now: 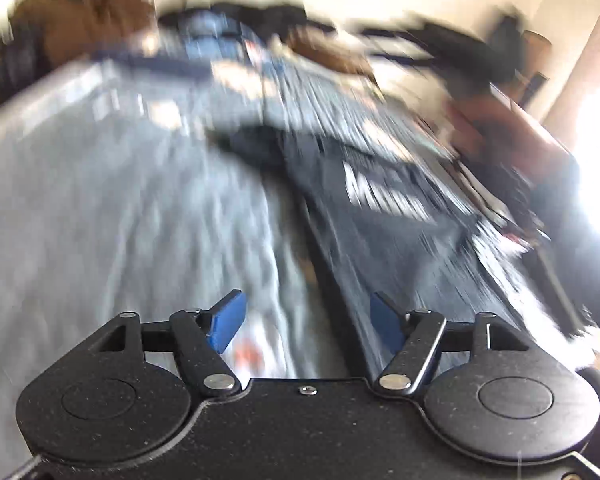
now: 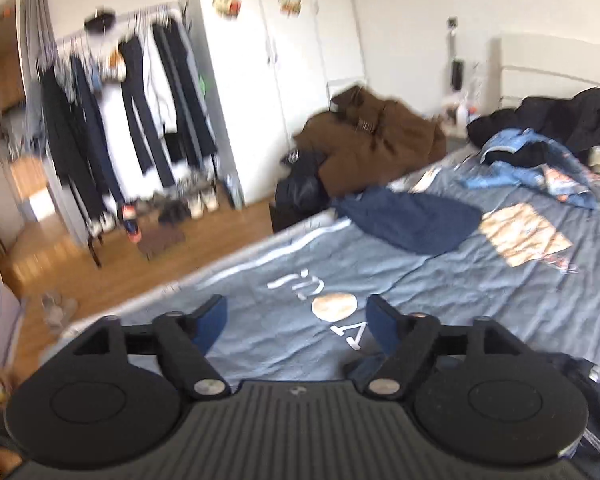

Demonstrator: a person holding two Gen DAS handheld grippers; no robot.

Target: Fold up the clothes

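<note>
The left wrist view is heavily blurred. A dark garment with white lettering (image 1: 380, 216) lies on the grey-blue bed cover (image 1: 120, 208), ahead and to the right of my left gripper (image 1: 306, 312). That gripper hangs above the bed, open, with nothing between its blue pads (image 1: 226, 324). My right gripper (image 2: 296, 316) is open too, empty, above the printed bed cover (image 2: 460, 288). Farther up the bed lie a navy garment (image 2: 412, 216) and a crumpled light blue garment (image 2: 540, 164). A dark cloth edge (image 2: 580, 368) shows at the lower right.
A brown coat (image 2: 372, 136) is heaped at the bed's far side, with a black garment (image 2: 560, 116) near the headboard. A clothes rack (image 2: 132, 100) with hanging clothes and shoes beneath stands on the wood floor (image 2: 100, 264), beside a white wardrobe (image 2: 284, 60).
</note>
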